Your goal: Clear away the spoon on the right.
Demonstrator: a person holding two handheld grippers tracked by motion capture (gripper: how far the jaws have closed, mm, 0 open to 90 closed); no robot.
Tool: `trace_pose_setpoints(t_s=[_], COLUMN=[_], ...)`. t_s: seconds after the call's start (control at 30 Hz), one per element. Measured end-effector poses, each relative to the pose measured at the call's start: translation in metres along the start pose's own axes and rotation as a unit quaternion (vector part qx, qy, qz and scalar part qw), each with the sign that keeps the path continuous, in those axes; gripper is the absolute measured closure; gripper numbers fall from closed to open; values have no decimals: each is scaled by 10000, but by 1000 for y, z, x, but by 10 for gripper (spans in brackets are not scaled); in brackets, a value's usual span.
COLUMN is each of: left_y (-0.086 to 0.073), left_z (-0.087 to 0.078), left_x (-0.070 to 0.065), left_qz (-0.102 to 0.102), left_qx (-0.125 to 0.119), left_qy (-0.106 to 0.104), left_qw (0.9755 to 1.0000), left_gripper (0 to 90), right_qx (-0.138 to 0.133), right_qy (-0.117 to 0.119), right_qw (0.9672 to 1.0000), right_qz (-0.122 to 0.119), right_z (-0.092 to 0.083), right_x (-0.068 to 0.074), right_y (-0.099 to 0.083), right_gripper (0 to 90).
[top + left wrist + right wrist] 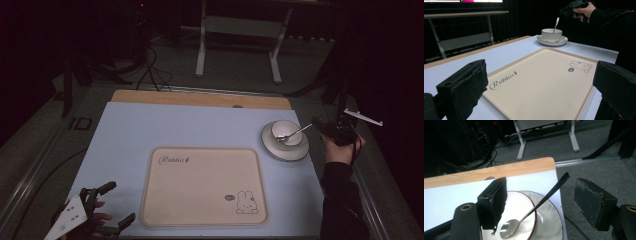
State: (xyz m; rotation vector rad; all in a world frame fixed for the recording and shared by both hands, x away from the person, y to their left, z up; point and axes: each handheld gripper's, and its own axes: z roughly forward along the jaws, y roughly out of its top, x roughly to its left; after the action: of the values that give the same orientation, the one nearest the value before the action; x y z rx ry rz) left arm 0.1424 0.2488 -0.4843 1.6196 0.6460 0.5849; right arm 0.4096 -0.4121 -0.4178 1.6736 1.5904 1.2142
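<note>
Spoon (534, 211) rests with its bowl inside the white cup (522, 207), handle slanting up and out over the rim toward the counter's right edge. Cup sits on a white saucer (295, 150), at the right side of the counter (150, 130), just beyond the far right corner of the beige tray (200, 185).

Right gripper (325, 127): held in the person's hand past the right counter edge, pointing at the cup. Fingers (595, 202) stand apart; in the right gripper view the spoon handle lies in the gap between them, touching neither pad. No contact seen with spoon, cup or saucer.

Left gripper (117, 205): near left corner of the counter, just beside the tray's left edge, held in the person's left hand. Fingers (464, 87) stand wide apart with nothing between them. In the left gripper view the tray lies ahead of them, cup and saucer further off, spoon handle standing up out of the cup.

Tray: bare surface, "Rabbit" lettering (174, 160) at far left, small rabbit drawing (246, 202) at near right. Counter has a pale blue cover with a wooden strip (200, 98) along the far edge.
</note>
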Motion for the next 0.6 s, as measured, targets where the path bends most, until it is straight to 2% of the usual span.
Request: trace_pose_setpoints(t_s=[0.13, 0.17, 0.4, 0.6], left_y=[-1, -1, -1, -2], left_z=[-1, -1, -1, -3], left_x=[0, 0, -1, 0], left_qz=[-8, -2, 12, 15], left_qx=[13, 24, 50, 46], left_qy=[15, 11, 92, 209], left_qw=[10000, 10000, 9999, 9998], left_gripper=[0, 0, 0, 0], right_qx=[93, 101, 127, 63], right_qy=[-38, -11, -1, 170], right_qw=[9998, 9996, 9985, 9960], right_qz=[148, 281, 524, 871], right_z=[8, 12, 24, 34], right_x=[-8, -12, -23, -37], right_y=[2, 2, 3, -2], right_gripper=[301, 306, 323, 374])
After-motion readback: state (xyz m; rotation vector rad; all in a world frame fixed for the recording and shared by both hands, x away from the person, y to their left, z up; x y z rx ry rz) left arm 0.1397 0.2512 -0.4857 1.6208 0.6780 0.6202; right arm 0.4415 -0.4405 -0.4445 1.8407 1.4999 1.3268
